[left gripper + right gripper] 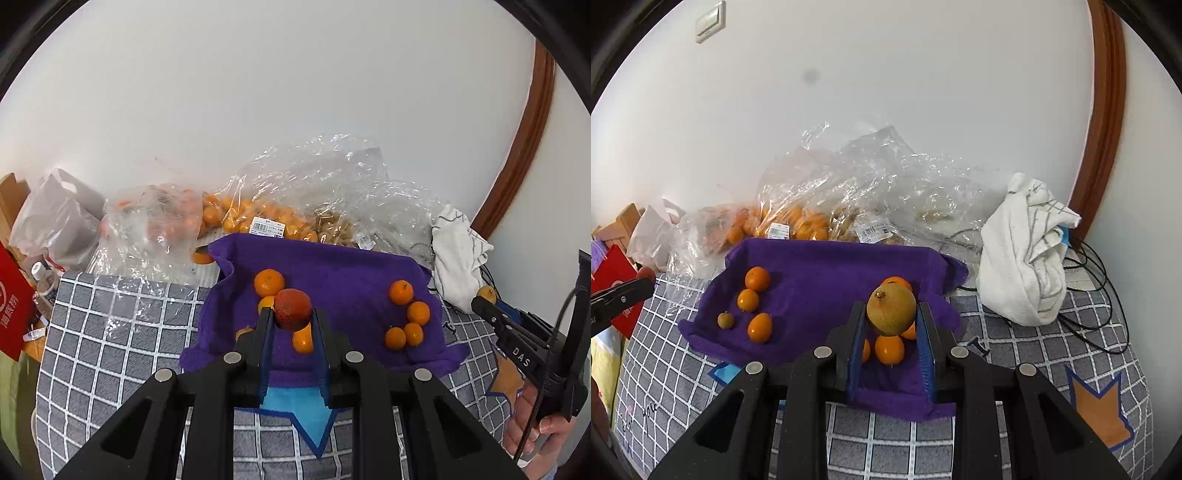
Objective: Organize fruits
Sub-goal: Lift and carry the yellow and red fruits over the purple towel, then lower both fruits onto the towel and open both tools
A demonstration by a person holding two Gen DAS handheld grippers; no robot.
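The left gripper (291, 317) is clamped on a small red fruit (292, 308), the right gripper (892, 314) on a brownish-yellow fruit (891, 308), both above the purple towel's (340, 266) near edge. Both fruits look light, round and bruisable, so a gentle hold across the widest part seems best.

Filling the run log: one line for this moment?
left tool: shut on red fruit | right tool: shut on brown-yellow fruit | both above purple towel

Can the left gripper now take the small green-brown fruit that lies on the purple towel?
Probably not yet. The left gripper is shut on a red fruit, so its jaws are occupied. The small green-brown fruit lies uncovered on the purple towel, so the way looks free once the red fruit is set down.
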